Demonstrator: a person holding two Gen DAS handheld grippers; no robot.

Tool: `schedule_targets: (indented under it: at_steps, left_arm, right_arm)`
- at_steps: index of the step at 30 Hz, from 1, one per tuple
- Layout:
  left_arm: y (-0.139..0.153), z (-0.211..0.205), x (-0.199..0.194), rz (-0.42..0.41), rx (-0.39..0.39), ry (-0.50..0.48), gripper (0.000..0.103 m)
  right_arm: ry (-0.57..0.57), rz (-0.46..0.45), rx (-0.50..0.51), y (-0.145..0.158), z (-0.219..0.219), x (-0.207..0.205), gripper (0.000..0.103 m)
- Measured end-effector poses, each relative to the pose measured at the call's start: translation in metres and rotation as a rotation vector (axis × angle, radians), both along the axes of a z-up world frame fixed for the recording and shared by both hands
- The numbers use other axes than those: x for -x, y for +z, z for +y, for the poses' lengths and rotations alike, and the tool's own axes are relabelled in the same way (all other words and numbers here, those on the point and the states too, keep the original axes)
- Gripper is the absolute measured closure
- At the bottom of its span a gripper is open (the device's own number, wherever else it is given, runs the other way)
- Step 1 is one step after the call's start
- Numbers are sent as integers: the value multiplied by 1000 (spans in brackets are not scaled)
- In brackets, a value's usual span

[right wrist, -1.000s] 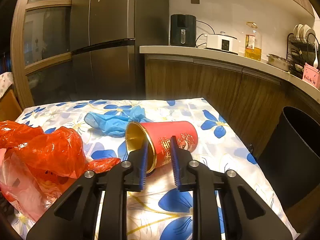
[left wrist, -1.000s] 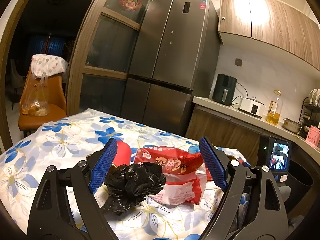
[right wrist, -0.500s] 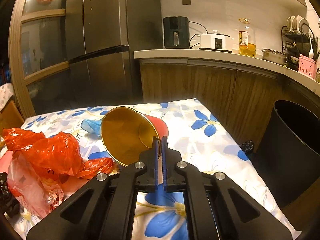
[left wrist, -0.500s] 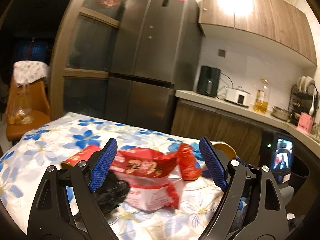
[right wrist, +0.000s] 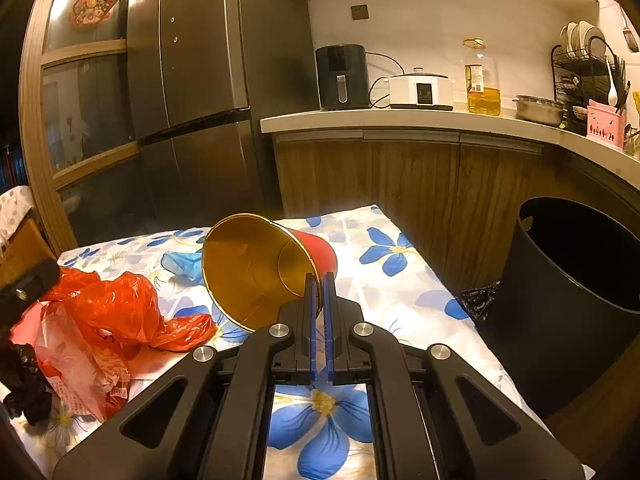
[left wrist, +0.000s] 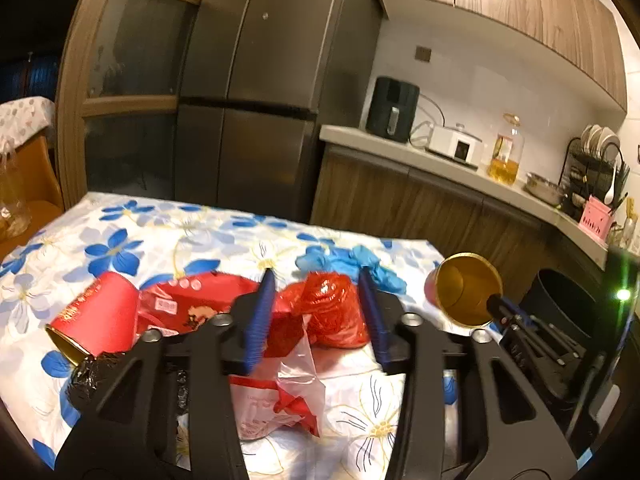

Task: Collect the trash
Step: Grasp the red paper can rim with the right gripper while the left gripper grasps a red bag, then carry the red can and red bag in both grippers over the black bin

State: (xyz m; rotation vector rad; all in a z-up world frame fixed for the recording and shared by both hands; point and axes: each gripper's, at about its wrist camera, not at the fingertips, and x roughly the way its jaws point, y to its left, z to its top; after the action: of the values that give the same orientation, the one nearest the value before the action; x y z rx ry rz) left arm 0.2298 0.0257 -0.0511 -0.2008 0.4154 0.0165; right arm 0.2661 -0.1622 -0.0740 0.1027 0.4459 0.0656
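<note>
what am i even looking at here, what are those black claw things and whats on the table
Those black claws are two hand-held grippers; a person holds one in each hand, and each carries a fisheye camera looking forward along its blue-padded fingers. So there are two pictures, one from each hand.

In the right hand's view, the right gripper is pinched shut on the rim of a red paper cup with a gold inside, lifted off the table. A black trash bin stands to the right, beside the table.

In the left hand's view, the left gripper is open around a crumpled red plastic bag. On the flowered tablecloth also lie a second red cup on its side, a black bag and blue gloves.
</note>
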Motion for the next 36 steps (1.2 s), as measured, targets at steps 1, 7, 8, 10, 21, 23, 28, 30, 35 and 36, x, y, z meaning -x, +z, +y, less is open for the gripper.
schedule_targets:
  at_steps: [1,7,8,10,21,23,28,30,35,36]
  left_arm:
    - [-1,-1,-2,9,-2,-4,78]
    - [2,-4,2,-12,-19,-17,96]
    - [4,-4,3,-22,-18,-18,96]
    - [9,-4,5,-36,-14,-21,97]
    - [50,-16,37,-165,12,-48,97]
    - [54,-19,42,-179,11,-52,97]
    - [64,-26,52,-206,21,-67,97]
    - [68,-31,56,-217,22,-76,97]
    - [76,-49,64,-236,13,-110,97]
    - [76,-52,64,-237,12,-116,97]
  right_arm:
    - [1,0,-2,0,-1,0,99]
    - [-2,-7,-6,3,-6,4,99]
    - [-3,-9,-8,4,-7,5,99]
    - [-5,-17,-10,5,-10,7,99]
    - [-21,-59,-34,18,-28,21,99]
    - [-24,-71,-38,22,-33,26,99]
    - [-38,-97,-47,30,-43,40,99]
    - [-43,-108,-52,34,-50,46,99]
    - [-64,-135,-56,42,-63,59,99]
    - [-69,-140,-56,44,-66,62,99]
